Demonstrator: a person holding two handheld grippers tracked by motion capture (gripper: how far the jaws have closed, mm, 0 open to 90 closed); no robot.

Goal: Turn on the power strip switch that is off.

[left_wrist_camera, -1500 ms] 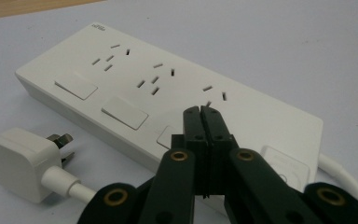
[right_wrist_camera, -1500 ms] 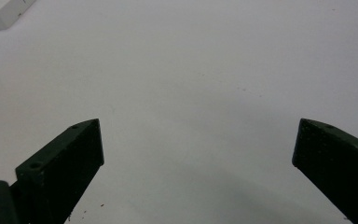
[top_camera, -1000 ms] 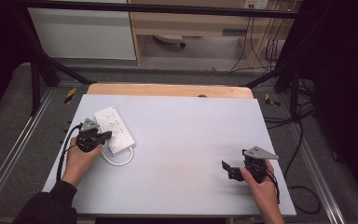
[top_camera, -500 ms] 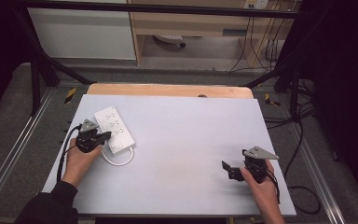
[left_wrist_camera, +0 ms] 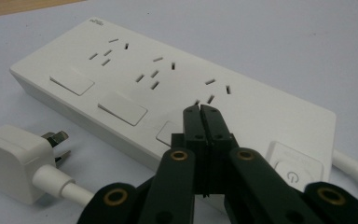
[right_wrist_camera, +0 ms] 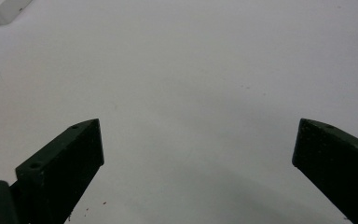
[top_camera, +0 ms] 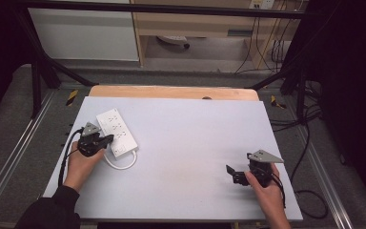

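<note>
Our left gripper (left_wrist_camera: pixel 200 111), jaws pressed together with nothing between them, sits over the near edge of the white power strip (left_wrist_camera: pixel 168 84); whether the tips touch it we cannot tell. Just to its left lies the strip's white plug (left_wrist_camera: pixel 14 163), prongs bare, its cable (top_camera: pixel 121 164) looping beneath. The left gripper view reveals three socket groups, rocker switches and a power button (left_wrist_camera: pixel 291 173); the high view gives merely a white bar. Well apart to the right, our right gripper (top_camera: pixel 236 175) spreads wide, empty, over the bare white table (top_camera: pixel 195 138).
</note>
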